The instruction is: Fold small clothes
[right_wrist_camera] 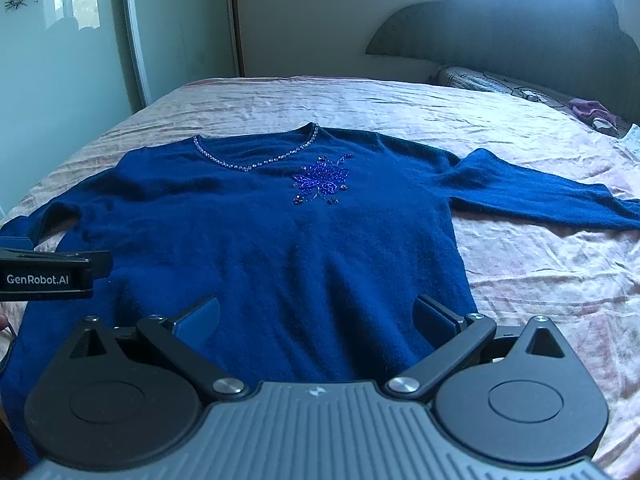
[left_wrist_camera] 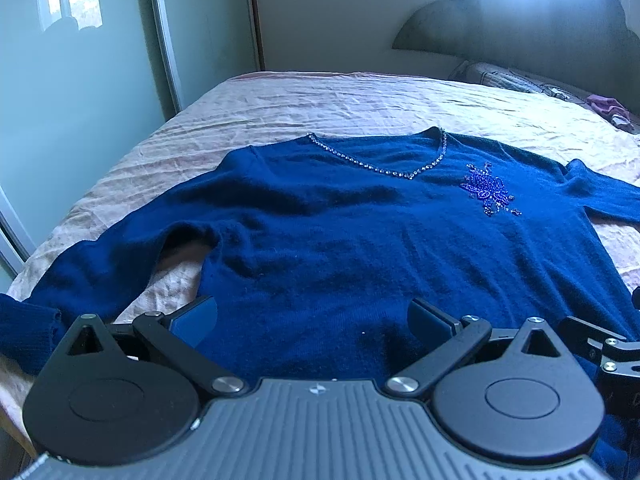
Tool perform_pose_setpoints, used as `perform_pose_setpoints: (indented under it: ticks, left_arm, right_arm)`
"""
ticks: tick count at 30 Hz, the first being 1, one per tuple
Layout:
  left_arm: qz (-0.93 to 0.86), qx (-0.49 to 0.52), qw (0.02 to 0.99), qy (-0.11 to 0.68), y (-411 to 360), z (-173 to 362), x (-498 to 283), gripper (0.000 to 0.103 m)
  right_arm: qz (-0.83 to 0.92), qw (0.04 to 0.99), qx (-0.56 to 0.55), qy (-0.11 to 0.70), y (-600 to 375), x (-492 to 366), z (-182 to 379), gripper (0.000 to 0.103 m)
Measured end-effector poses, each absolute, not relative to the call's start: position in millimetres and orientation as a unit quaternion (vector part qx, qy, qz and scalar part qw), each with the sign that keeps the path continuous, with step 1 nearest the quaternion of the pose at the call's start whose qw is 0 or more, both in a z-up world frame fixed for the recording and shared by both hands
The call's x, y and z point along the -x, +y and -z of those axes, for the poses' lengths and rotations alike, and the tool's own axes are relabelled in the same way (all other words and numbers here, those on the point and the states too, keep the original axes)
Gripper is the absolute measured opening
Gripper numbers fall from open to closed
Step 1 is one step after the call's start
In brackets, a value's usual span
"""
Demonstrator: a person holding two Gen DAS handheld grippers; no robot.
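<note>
A blue sweater [left_wrist_camera: 360, 240] lies face up and spread flat on a bed [left_wrist_camera: 280, 100] covered with a wrinkled pink sheet, its V-neck pointing toward twelve o'clock. In the left wrist view the sleeve at nine o'clock bends at the armpit and runs off the lower left edge, so its cuff is only partly seen; the sleeve at three o'clock is cut off by the frame. In the right wrist view that second sleeve stretches out toward three o'clock and its end is also lost at the edge. The hem is hidden under both gripper bodies.

The left gripper [left_wrist_camera: 314, 320] hovers over the lower body of the sweater with its jaws spread wide and nothing between them. The right gripper [right_wrist_camera: 316, 320] sits beside it over the same hem area, likewise spread apart and empty. Whether either finger pad actually touches the knit cannot be told.

A beaded flower [right_wrist_camera: 322, 180] sits just below the rhinestone-trimmed neckline [right_wrist_camera: 256, 160].

At one o'clock, strong window glare washes out the dark headboard [right_wrist_camera: 520, 32] in the left view. Near two o'clock a small purple cloth [right_wrist_camera: 588, 109] and some cords lie by a quilted pillow [right_wrist_camera: 472, 78], too small to identify further. At ten o'clock stands a mirrored wardrobe door [right_wrist_camera: 60, 60].
</note>
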State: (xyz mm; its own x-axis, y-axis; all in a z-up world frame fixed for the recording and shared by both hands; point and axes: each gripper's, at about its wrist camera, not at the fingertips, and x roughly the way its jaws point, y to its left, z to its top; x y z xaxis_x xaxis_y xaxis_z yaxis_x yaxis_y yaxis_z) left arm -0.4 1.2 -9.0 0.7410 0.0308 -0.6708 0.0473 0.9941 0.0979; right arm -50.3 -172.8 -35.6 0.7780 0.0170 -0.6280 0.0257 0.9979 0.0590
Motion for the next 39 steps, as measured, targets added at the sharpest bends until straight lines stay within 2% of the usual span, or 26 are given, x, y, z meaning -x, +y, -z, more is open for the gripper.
perform_pose_setpoints:
  ticks: [22, 36, 39]
  left_arm:
    - [0.003, -0.052, 0.929, 0.366, 0, 11, -2, 0.102]
    - [0.025, -0.071, 0.931, 0.357, -24, 9, -22, 0.102]
    - [0.039, -0.068, 0.930, 0.358, -34, 10, -30, 0.102]
  right_arm:
    - [-0.024, 0.940, -0.068, 0.332, -183, 49, 37, 0.103]
    - [-0.089, 0.958, -0.071, 0.262, -201, 40, 31, 0.103]
    - [-0.084, 0.958, -0.046, 0.272, -205, 31, 30, 0.103]
